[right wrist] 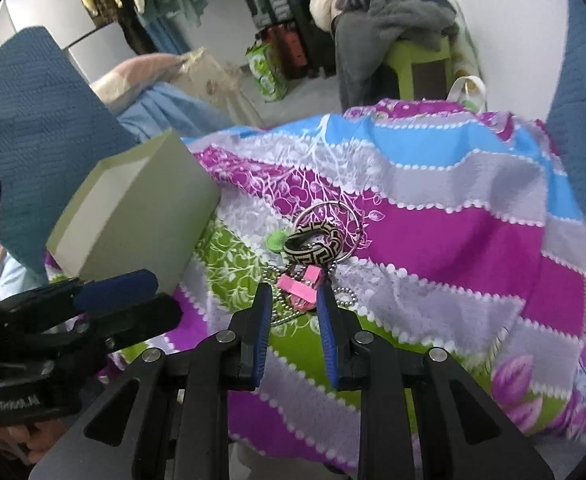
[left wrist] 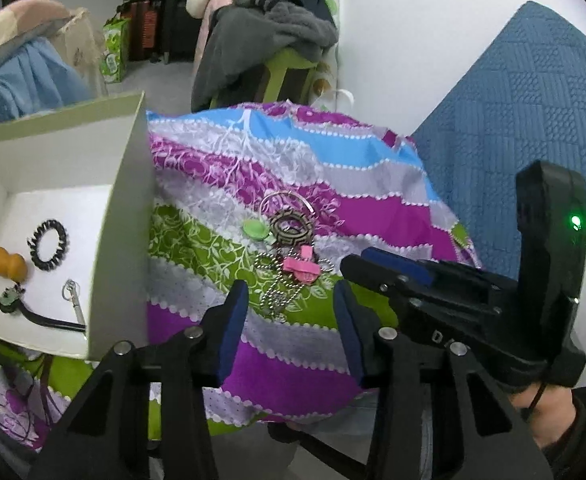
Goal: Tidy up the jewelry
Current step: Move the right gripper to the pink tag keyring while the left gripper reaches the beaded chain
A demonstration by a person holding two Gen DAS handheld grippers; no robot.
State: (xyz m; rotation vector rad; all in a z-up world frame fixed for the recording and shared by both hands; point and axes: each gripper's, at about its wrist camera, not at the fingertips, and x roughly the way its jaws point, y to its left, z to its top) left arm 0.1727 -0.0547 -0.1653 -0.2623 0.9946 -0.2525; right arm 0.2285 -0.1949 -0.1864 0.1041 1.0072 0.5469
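A jewelry pile lies on the striped cloth (left wrist: 293, 184): a pink clip (left wrist: 303, 267), a ball chain (left wrist: 277, 292), a patterned bangle (left wrist: 293, 229), a thin hoop (left wrist: 287, 204) and a green disc (left wrist: 255, 228). My left gripper (left wrist: 291, 300) is open just in front of the chain. My right gripper (right wrist: 295, 304) is open, fingers astride the pink clip (right wrist: 299, 286), beside the bangle (right wrist: 313, 244). The right gripper also shows in the left wrist view (left wrist: 397, 268). A white box (left wrist: 125, 208) at left holds a black scrunchie (left wrist: 48, 245), an orange piece (left wrist: 3, 264) and a small key-like piece (left wrist: 75, 298).
The cloth drapes over a rounded surface and falls away at the near edge. Blue quilted covers (left wrist: 513, 120) flank it. A green stool with heaped clothes (left wrist: 269, 40) and bags (left wrist: 115, 48) stand behind. The box's wall (right wrist: 141, 216) is left of my right gripper.
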